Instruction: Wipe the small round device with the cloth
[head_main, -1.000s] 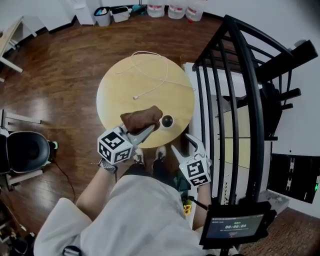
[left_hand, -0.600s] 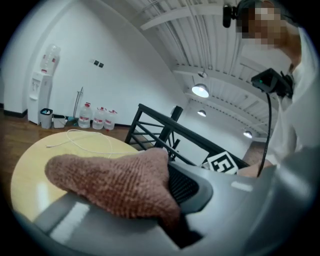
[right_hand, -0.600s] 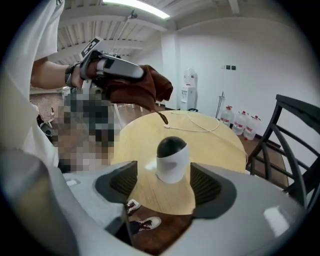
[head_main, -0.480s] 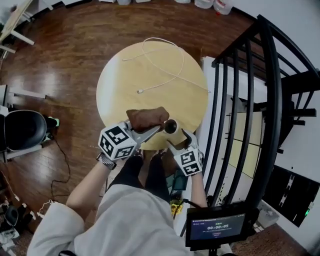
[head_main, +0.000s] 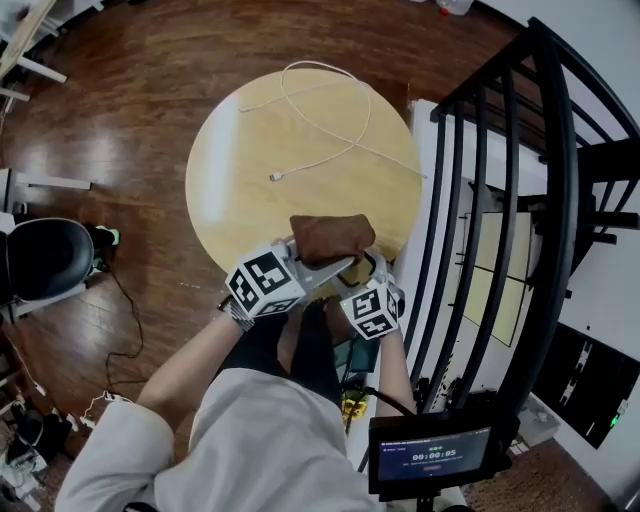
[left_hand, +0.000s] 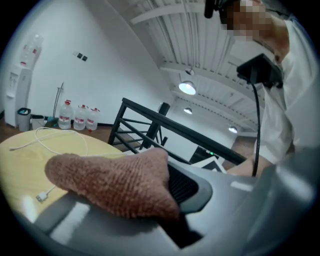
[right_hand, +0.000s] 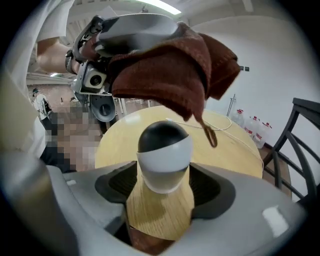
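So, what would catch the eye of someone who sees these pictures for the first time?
First the brown cloth, clamped in the left gripper and held over the near edge of the round wooden table. Just under it stands the small round device, black on top and white below, between the jaws of the right gripper, which have just been opening.

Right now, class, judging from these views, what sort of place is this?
Probably an indoor office or studio beside a stairwell: dark polished wooden floor, black metal stair railing, and large clear water bottles stocked for a dispenser.
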